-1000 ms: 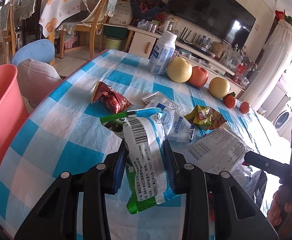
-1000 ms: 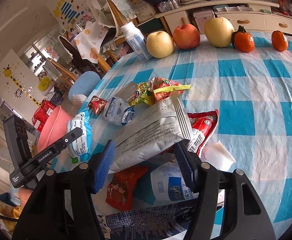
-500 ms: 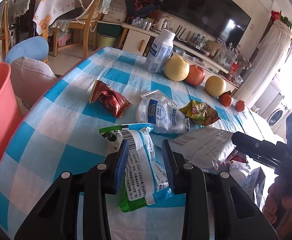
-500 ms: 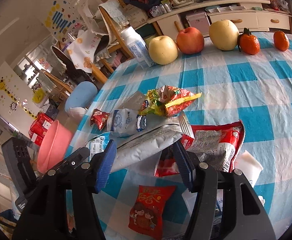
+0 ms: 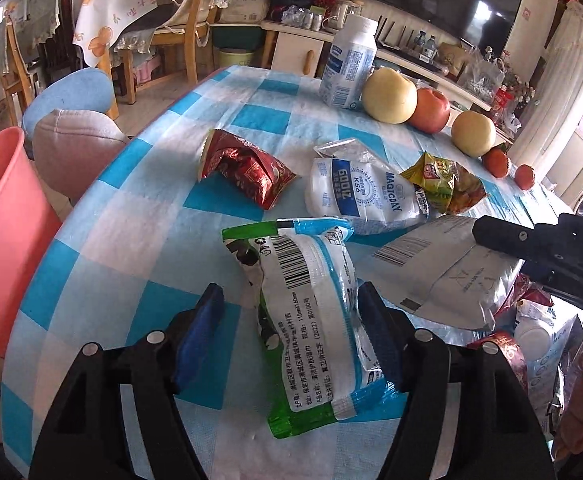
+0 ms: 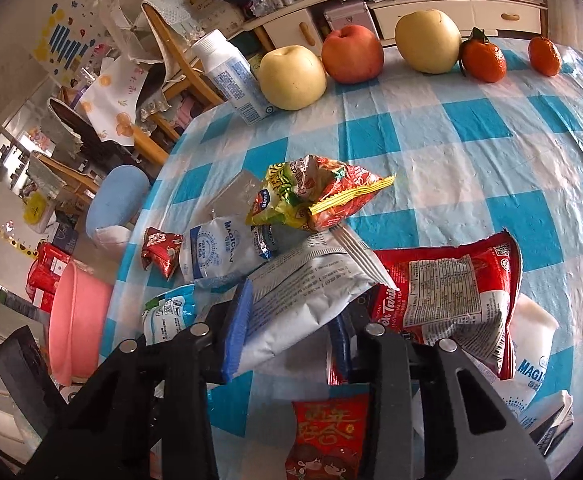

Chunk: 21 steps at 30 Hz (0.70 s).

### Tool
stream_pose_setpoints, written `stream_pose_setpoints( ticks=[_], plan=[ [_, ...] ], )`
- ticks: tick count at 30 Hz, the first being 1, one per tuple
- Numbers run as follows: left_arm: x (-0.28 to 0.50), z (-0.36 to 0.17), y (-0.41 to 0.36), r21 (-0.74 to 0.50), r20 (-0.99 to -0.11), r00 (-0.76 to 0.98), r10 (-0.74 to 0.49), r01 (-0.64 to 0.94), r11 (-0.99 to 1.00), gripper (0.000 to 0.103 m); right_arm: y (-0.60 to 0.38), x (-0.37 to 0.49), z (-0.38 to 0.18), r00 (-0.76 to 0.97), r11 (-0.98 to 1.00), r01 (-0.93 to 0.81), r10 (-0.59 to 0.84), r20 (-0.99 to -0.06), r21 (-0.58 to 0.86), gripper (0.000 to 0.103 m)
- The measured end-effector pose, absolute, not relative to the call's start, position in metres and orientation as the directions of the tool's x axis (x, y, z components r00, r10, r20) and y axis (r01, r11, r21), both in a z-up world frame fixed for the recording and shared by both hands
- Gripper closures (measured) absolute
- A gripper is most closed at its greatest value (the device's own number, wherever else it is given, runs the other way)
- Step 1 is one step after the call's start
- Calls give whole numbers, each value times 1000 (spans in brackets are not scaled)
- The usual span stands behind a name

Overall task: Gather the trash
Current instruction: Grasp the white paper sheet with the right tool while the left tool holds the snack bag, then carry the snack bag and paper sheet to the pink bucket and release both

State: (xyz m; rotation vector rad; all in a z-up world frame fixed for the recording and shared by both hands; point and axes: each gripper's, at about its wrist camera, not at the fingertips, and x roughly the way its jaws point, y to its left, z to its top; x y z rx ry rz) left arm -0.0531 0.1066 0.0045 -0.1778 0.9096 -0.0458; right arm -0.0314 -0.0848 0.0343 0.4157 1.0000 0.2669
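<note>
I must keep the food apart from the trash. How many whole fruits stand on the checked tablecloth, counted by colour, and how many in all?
Pale yellow fruits: 2
Red apple: 1
Small orange fruits: 2
Total: 5

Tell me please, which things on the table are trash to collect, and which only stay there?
Trash:
green-blue packet
white-grey bag
red wrapper
Magicay pouch
yellow-red wrapper
red snack bag

Only lying there:
white bottle
apples
tangerines
</note>
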Motion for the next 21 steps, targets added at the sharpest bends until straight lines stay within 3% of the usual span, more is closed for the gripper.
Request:
stream_pose_setpoints(
  ticks=[2, 5, 13, 21],
  plan=[
    [-54, 5, 104, -185, -774, 618, -138, -12, 983, 52, -85, -34, 37, 532, 891, -48, 406, -743, 452, 71],
    [-55, 8, 100, -170, -769, 623, -141, 13, 985, 59, -82, -43, 43, 566, 893, -104, 416, -712, 439, 77],
    [-63, 17, 112, -214, -746, 643, -176, 20, 977, 65, -67, -73, 64, 642, 914, -213, 397, -655, 345, 86],
    [-77, 42, 144, -278, -673, 715, -190, -6, 960, 66, -46, -97, 99, 720, 938, -272, 346, -602, 213, 88]
  ],
)
